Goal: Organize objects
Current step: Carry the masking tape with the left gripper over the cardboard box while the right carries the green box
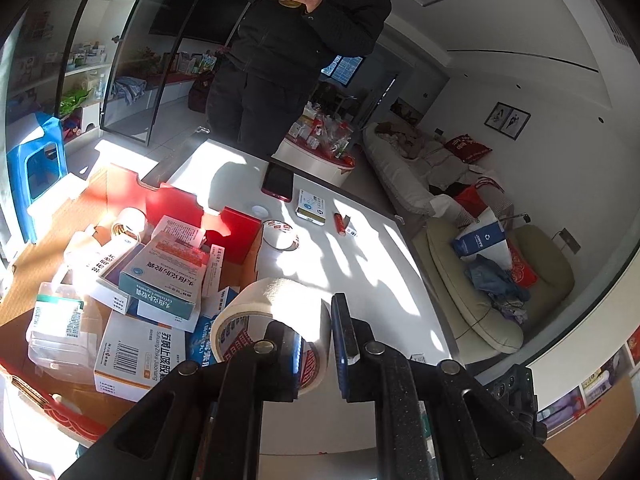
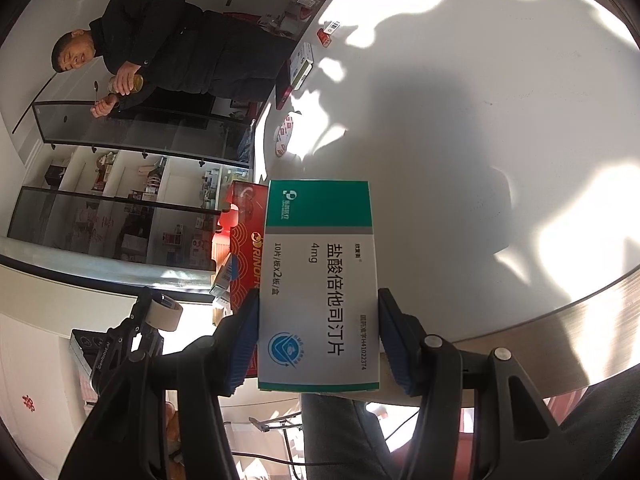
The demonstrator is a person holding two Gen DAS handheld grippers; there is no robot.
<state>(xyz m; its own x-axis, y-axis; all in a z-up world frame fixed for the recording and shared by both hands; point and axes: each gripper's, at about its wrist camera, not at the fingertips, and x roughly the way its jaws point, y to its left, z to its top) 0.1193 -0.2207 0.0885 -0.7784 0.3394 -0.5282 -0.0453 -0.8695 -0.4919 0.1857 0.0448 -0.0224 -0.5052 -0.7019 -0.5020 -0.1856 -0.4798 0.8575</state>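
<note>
Our left gripper (image 1: 316, 344) clamped on a roll of masking tape (image 1: 272, 320) low in the frame, beside the red carton (image 1: 236, 236) of medicine boxes (image 1: 164, 276), our right gripper (image 2: 318, 340) gripping a green-and-white medicine box (image 2: 320, 280) at centre over the white table (image 2: 480, 120)

Beige tape roll (image 1: 276, 312) and green-white medicine box (image 2: 320, 280) (both gripped) above table.
</note>
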